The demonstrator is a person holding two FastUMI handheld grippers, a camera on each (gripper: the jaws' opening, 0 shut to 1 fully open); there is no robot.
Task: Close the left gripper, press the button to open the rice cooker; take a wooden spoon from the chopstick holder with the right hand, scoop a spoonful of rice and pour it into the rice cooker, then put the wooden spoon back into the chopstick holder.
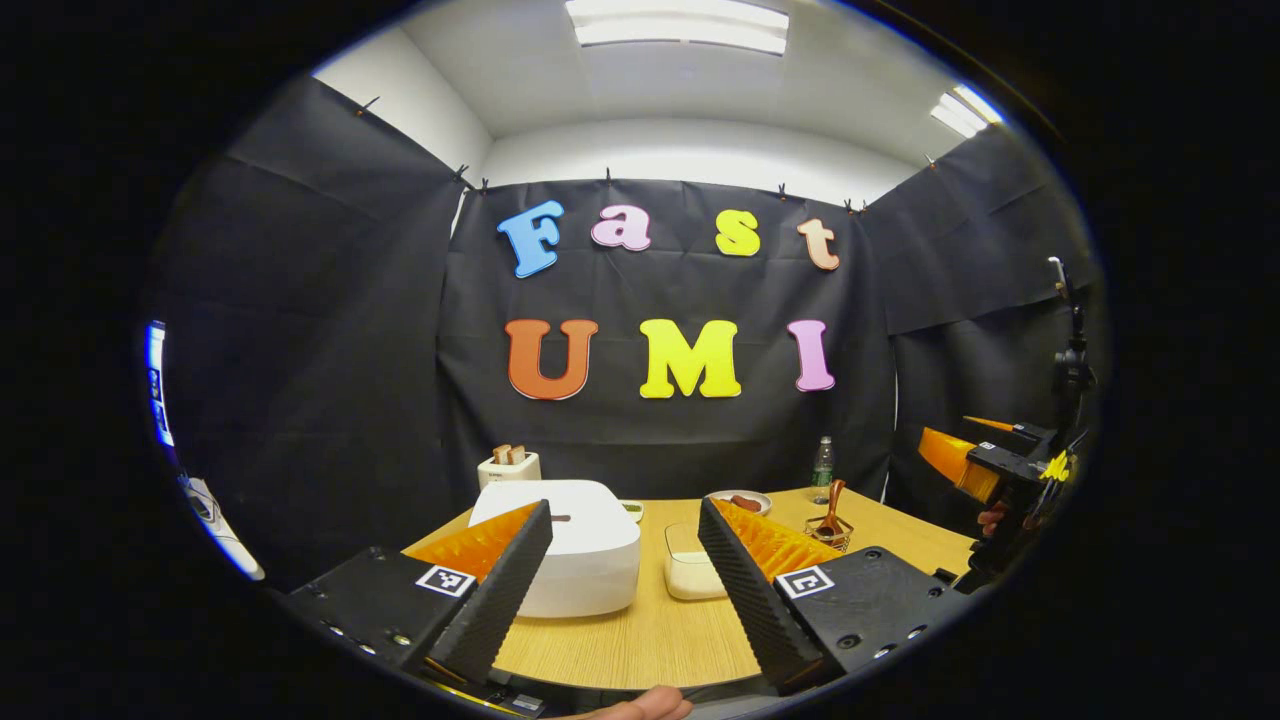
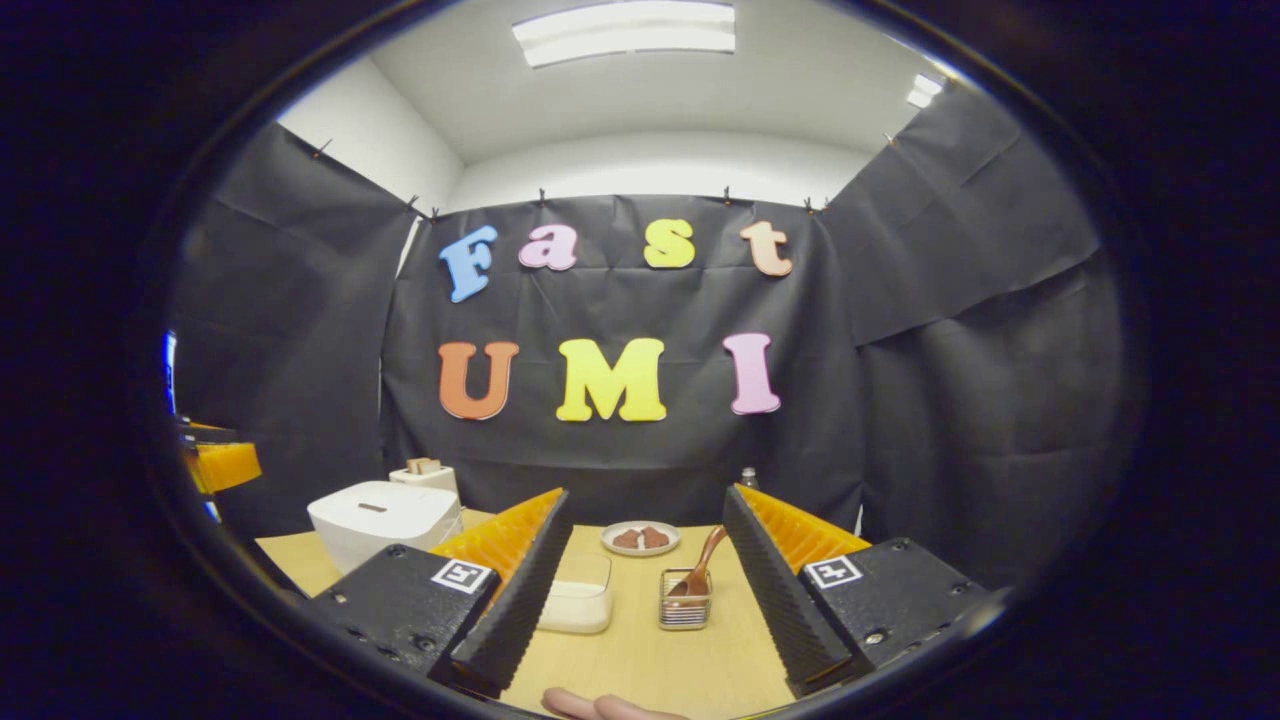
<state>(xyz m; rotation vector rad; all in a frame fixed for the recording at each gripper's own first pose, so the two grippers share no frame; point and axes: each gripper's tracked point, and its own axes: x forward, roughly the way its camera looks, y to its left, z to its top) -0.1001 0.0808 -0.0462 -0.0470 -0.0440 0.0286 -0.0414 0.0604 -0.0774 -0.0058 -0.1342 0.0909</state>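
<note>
Centrally, the white rice cooker (image 1: pixel 575 545) sits lid-down on the wooden bench (image 1: pixel 640 640), its button unpressed. Beside it stand a clear rice container (image 2: pixel 578 592) and the chopstick holder (image 2: pixel 685 598) with its wooden spoon (image 2: pixel 700 570). Left gripper (image 1: pixel 625 590) and right gripper (image 2: pixel 645 600) hover empty, fingers spread wide, likely awaiting the start.
</note>
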